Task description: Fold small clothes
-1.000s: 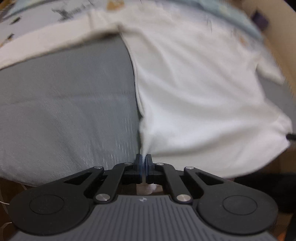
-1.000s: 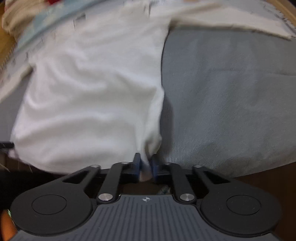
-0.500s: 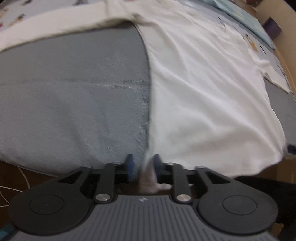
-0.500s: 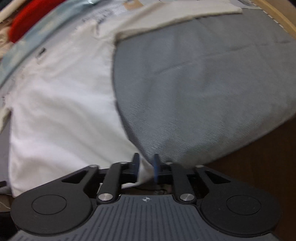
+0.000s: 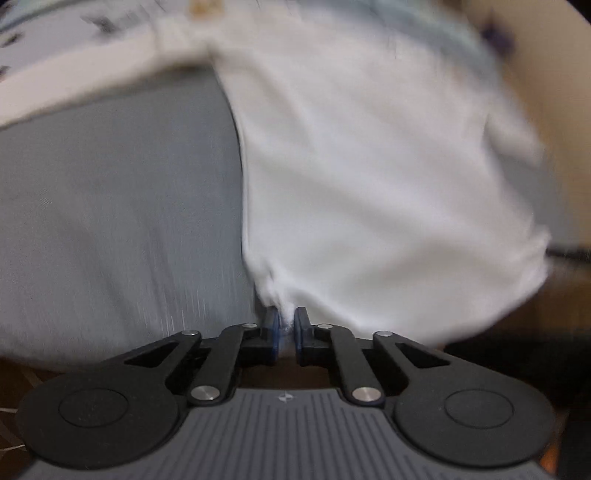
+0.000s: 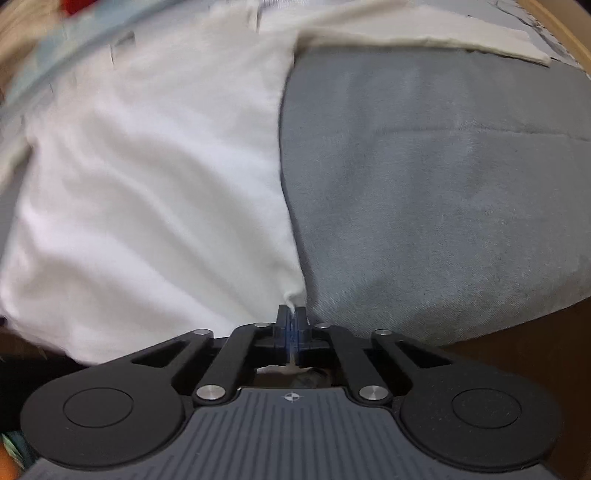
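A white shirt [image 5: 369, 166] lies spread over a grey cushioned surface [image 5: 110, 203]. My left gripper [image 5: 285, 325] is shut on the shirt's near left hem corner at the surface's front edge. The same white shirt fills the left half of the right wrist view [image 6: 155, 192]. My right gripper [image 6: 292, 321] is shut tight on the shirt's near right hem corner. The left wrist view is blurred by motion.
A cream cloth strip [image 6: 424, 33] lies across the far edge of the grey surface [image 6: 443, 184]. A pale patterned fabric [image 5: 74, 29] lies behind it. Dark floor shows below the surface's front edge [image 6: 535, 350].
Both grippers loosened on the hem corners half a second ago and have closed on them again. The views have swung, and the shirt's hem is pulled toward the front edge.
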Tool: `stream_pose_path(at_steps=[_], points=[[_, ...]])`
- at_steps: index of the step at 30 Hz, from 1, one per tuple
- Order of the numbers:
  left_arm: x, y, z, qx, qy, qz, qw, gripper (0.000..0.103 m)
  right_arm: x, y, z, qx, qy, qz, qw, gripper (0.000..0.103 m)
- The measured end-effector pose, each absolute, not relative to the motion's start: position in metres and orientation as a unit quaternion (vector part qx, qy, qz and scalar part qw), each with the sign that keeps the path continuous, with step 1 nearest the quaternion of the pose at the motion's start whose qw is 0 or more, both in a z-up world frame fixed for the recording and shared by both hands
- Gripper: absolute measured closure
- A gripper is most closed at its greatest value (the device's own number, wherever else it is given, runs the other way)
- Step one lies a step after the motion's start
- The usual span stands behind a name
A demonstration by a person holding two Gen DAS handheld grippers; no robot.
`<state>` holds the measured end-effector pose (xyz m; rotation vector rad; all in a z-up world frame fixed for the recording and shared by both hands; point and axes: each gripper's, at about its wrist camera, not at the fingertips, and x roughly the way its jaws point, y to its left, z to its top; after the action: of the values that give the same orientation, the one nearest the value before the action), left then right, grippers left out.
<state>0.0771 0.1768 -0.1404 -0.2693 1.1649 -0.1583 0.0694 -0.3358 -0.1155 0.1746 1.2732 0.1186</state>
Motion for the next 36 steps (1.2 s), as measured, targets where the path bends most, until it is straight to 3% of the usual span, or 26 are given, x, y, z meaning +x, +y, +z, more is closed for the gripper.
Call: stream_pose_path(at_steps=[4, 8, 15, 19, 22, 26, 30, 32, 34, 36], points=[[0.089, 0.190, -0.150, -0.116, 0.560, -0.010, 0.821, 0.096, 0.076, -0.371, -0.084, 0.222, 0.495, 0.039, 0.839, 0.103], [0.094, 0.176, -0.161, -0.078, 0.582, -0.007, 0.809, 0.096, 0.090, -0.355, -0.116, 0.168, 0.555, 0.012, 0.814, 0.102], [0.077, 0.197, -0.139, -0.112, 0.569, -0.028, 0.814, 0.096, 0.093, -0.342, -0.115, 0.144, 0.572, 0.010, 0.808, 0.102], [0.059, 0.222, -0.106, -0.198, 0.515, -0.070, 0.831, 0.096, 0.066, -0.371, -0.078, 0.275, 0.533, 0.099, 0.794, 0.102], [0.073, 0.220, -0.129, -0.164, 0.561, -0.033, 0.811, 0.096, 0.059, -0.393, -0.067, 0.346, 0.497, 0.134, 0.785, 0.102], [0.083, 0.195, -0.152, -0.092, 0.606, -0.035, 0.789, 0.096, 0.073, -0.380, -0.107, 0.230, 0.585, 0.028, 0.777, 0.102], [0.082, 0.191, -0.153, -0.086, 0.611, -0.031, 0.786, 0.095, 0.082, -0.356, -0.117, 0.164, 0.579, 0.018, 0.798, 0.101], [0.080, 0.193, -0.155, -0.090, 0.614, -0.033, 0.784, 0.085, 0.084, -0.354, -0.117, 0.165, 0.575, 0.020, 0.801, 0.100], [0.078, 0.196, -0.158, -0.094, 0.619, -0.029, 0.779, 0.077, 0.084, -0.353, -0.120, 0.167, 0.587, 0.022, 0.791, 0.091], [0.075, 0.194, -0.165, -0.091, 0.627, -0.030, 0.773, 0.075, 0.085, -0.354, -0.128, 0.165, 0.603, 0.025, 0.780, 0.083]])
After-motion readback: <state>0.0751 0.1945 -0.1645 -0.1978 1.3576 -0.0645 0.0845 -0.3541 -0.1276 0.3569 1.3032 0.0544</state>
